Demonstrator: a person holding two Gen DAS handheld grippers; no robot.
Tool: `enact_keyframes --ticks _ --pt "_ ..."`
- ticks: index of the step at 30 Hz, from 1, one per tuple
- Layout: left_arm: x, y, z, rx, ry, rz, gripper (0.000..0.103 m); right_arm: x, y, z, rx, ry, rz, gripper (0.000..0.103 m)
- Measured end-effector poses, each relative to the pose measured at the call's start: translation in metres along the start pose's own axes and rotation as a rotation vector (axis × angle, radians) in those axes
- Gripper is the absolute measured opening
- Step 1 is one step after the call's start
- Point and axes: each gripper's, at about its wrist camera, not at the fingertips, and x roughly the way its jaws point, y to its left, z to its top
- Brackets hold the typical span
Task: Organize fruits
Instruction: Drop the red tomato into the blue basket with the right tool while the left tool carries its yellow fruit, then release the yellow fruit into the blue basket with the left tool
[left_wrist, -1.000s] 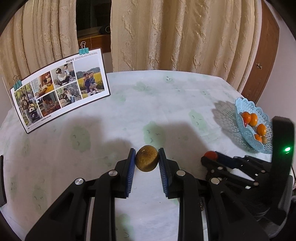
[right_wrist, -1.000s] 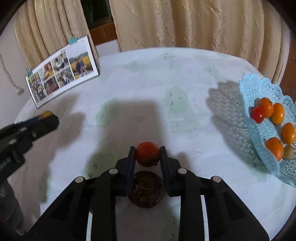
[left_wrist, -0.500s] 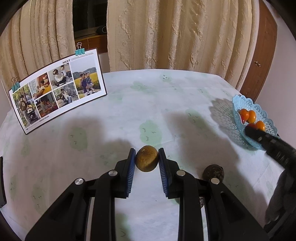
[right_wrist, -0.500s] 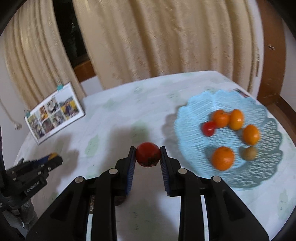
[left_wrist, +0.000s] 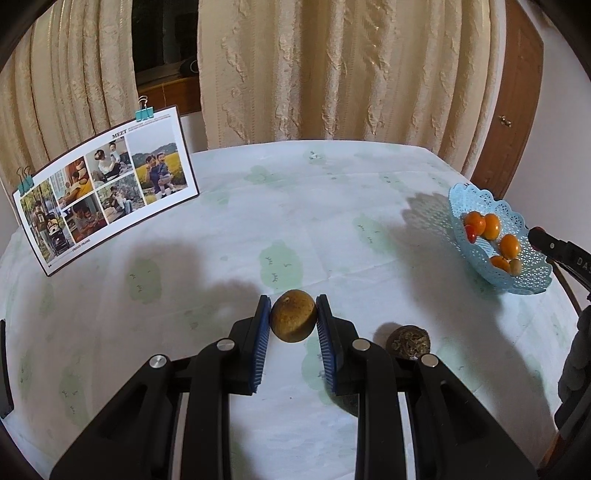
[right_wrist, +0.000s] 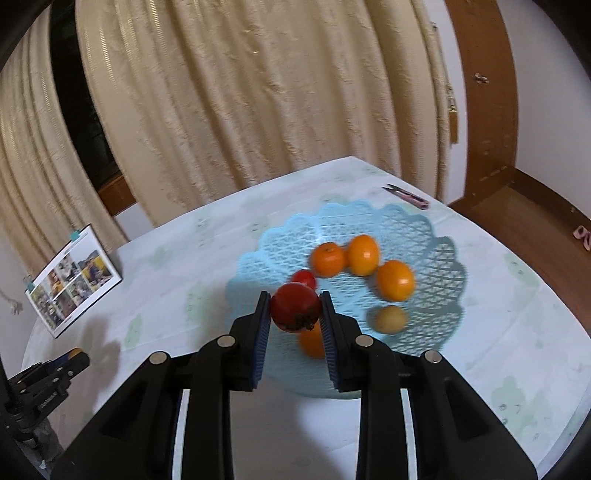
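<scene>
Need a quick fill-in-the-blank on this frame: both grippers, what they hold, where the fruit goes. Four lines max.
1. The left gripper is shut on a round ____ fruit.
2. The right gripper holds a red tomato above the light blue lattice plastic ____.
3. The dark rough-skinned round fruit lies on the ____, beside the left gripper.
4. The photo collage card is held by teal binder ____.

Missing words: brown; basket; table; clips

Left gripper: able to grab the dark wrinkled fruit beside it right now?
Probably not yet. The left gripper is shut on a brown fruit; the dark wrinkled fruit lies unobstructed just right of its jaws.
</scene>
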Motion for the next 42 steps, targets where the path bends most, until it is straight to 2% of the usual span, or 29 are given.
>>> enact_keyframes --ticks 8,9,11,17,25,32,42 --pt "0.0 -0.012 0.003 0.02 -0.002 -0.006 0.025 0.01 -0.029 -0.004 0.048 0.01 -0.05 0.03" --pt "0.0 -0.014 0.003 0.022 -0.002 -0.006 0.025 0.01 -0.031 -0.004 0.054 0.006 -0.052 0.032" --pt "0.0 -0.017 0.004 0.027 -0.002 -0.007 0.025 0.007 -0.037 -0.004 0.078 -0.016 -0.055 0.056" --pt "0.001 -0.031 0.008 0.048 -0.005 -0.012 0.025 -0.005 -0.048 -0.008 0.083 -0.099 -0.11 0.058" --pt "0.003 -0.071 0.023 0.11 -0.023 -0.057 0.025 -0.018 -0.072 -0.019 0.144 -0.2 -0.186 0.077" --pt "0.015 -0.125 0.038 0.176 -0.026 -0.147 0.025 -0.017 -0.09 -0.033 0.207 -0.205 -0.195 0.078" --pt "0.037 -0.177 0.054 0.221 -0.014 -0.245 0.025 -0.021 -0.095 -0.037 0.249 -0.22 -0.164 0.083"
